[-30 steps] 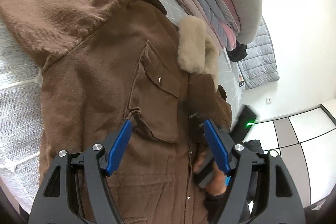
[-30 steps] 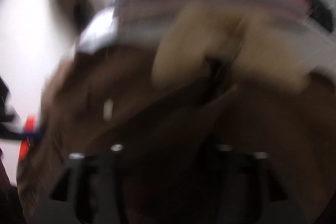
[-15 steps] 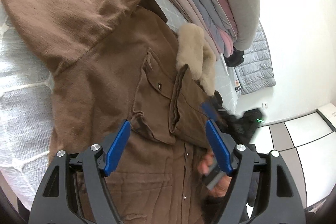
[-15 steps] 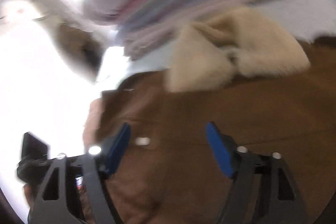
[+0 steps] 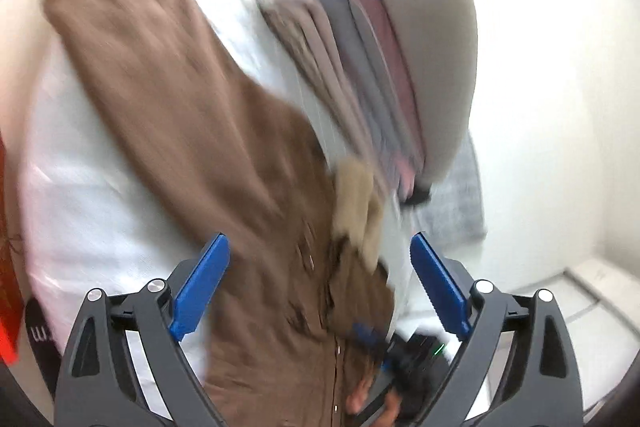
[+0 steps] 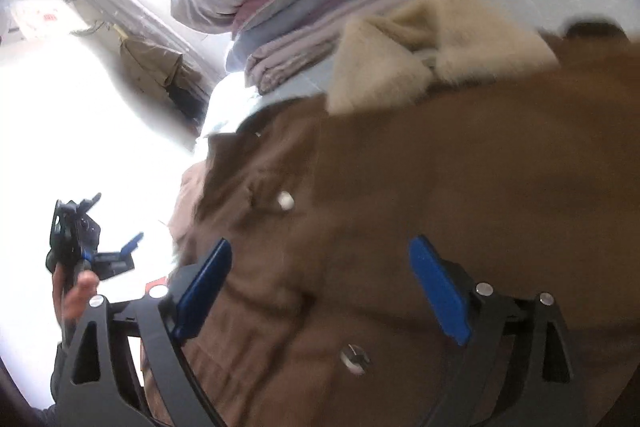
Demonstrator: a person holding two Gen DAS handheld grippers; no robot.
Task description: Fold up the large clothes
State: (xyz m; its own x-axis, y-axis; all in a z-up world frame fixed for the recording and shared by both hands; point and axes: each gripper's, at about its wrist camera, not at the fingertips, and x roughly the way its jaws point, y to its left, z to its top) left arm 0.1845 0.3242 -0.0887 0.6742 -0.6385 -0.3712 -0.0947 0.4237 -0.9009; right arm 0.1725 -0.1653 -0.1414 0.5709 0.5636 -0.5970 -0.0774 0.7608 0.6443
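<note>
The brown coat [image 5: 192, 131] lies spread on the white bed cover [image 5: 92, 211] so that it can be folded, filling the centre of both views, while the left gripper [image 5: 318, 291] and the right gripper [image 6: 320, 291], jaws just opened wide, pinch nothing and hover above it.

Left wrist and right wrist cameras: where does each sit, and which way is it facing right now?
Left wrist: on the left gripper, jaws open, looking down the brown fleece-collared jacket towards the stack of folded clothes; the other hand shows below.
Right wrist: on the right gripper, jaws open, close over the jacket's snap front; the left gripper shows at left.
Shared: jacket, cream collar, stack.
</note>
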